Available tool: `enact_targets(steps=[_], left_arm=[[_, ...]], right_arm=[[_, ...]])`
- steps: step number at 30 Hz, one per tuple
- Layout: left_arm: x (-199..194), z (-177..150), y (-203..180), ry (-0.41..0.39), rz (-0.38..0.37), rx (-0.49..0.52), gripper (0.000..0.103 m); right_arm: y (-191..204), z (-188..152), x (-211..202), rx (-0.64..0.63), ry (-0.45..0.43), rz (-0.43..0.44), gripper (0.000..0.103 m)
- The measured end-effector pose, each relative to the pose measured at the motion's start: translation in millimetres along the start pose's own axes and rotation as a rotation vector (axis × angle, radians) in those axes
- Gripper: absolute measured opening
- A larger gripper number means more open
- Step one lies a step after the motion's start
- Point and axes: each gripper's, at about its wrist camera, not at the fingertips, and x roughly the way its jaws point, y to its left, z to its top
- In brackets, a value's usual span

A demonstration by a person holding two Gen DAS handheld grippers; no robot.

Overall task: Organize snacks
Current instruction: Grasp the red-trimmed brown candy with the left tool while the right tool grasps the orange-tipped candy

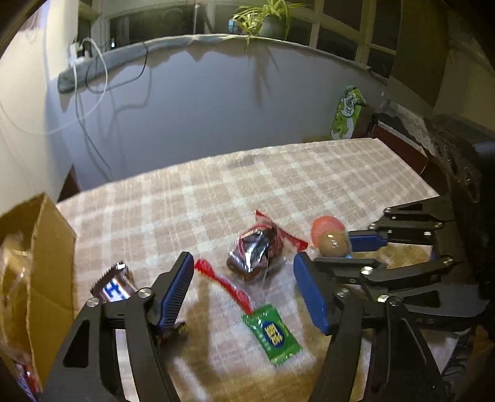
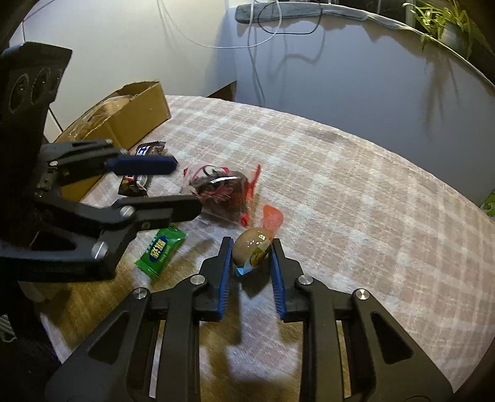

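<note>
Snacks lie on a plaid tablecloth point(image 1: 278, 173). My left gripper point(image 1: 244, 266) is open above a red-and-clear bag of dark snacks point(image 1: 255, 250), a red strip point(image 1: 225, 286) and a green sachet point(image 1: 272, 334). A dark candy bar point(image 1: 114, 286) lies left of it. My right gripper point(image 2: 251, 247) is shut on a wrapped brown egg point(image 2: 252, 245) with an orange twist; it also shows in the left wrist view point(image 1: 332, 242). In the right wrist view I see the bag point(image 2: 221, 191), the sachet point(image 2: 161, 250) and the bar point(image 2: 142, 168).
An open cardboard box point(image 2: 123, 117) with wrapped items stands at the table's left end; its flap shows in the left wrist view point(image 1: 46, 272). A green carton point(image 1: 346, 113) stands beyond the far right corner. Cables hang on the wall; a potted plant point(image 1: 269, 18) sits on the sill.
</note>
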Motion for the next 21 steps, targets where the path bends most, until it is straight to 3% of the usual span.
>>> enact_targets(steps=[6,10,16,18,19,21], left_arm=[[12.9,8.2,-5.7,0.006,0.020,0.046,0.067],[26.5,9.6,2.7,0.039,-0.006,0.011,0.067],[27.3,8.0,1.6,0.044,-0.024,0.004,0.057],[26.1,7.3,-0.4,0.040,-0.020,0.005,0.051],[25.4,7.1,-0.8,0.040,-0.021,0.002,0.035],[23.6,7.0,-0.7,0.038,-0.021,-0.006,0.031]], right_arm=[[-6.4,-2.8,-8.9,0.011,-0.009,-0.009,0.024],[-10.0,-4.7,-9.7,0.019,-0.008,-0.016,0.024],[-12.2,-8.0,-10.3,0.029,-0.004,-0.019,0.024],[-12.2,-7.6,-10.2,0.028,-0.004,-0.019,0.024],[-11.5,-7.1,-10.4,0.027,-0.006,-0.020,0.024],[-9.5,-5.5,-10.6,0.025,-0.008,-0.022,0.024]])
